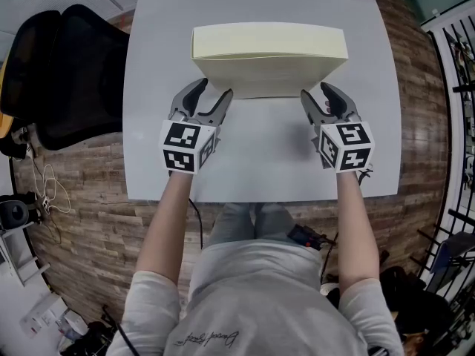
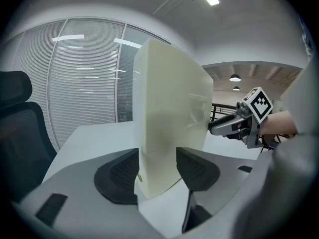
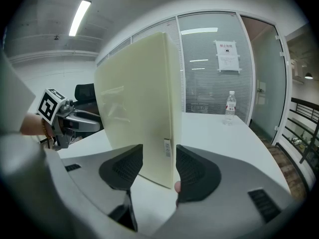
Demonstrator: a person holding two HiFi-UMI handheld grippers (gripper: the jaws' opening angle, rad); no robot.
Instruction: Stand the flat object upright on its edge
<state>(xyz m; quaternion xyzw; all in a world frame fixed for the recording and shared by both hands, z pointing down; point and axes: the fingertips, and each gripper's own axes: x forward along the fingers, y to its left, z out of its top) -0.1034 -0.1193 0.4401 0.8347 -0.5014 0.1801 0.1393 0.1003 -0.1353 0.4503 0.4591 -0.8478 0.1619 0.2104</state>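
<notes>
The pale cream rigid rectangular slab (image 1: 267,76) already stands on its long lower edge near the middle of the white tabletop (image 1: 260,162), so the tipping-up step looks finished and the steadying step is in hand. The left hand-held gripper (image 1: 213,89) straddles the slab's lower left corner and the right hand-held gripper (image 1: 316,91) straddles its lower right corner. In each gripper view the slab fills the gap between the 2 black ribbed pads, so both appear clamped on it, jaws wide because the slab is thick.

The next move probably calls for easing both grips off evenly, since a nudge from either pad could topple the slab.

The head view alone shows both grippers placed symmetrically and the slab's top edge. The right gripper view alone shows a small white label (image 3: 167,147) on the narrow end face. The left gripper view shows how vertical the broad face sits, with a black mesh chair (image 2: 15,128) beside the table.
</notes>
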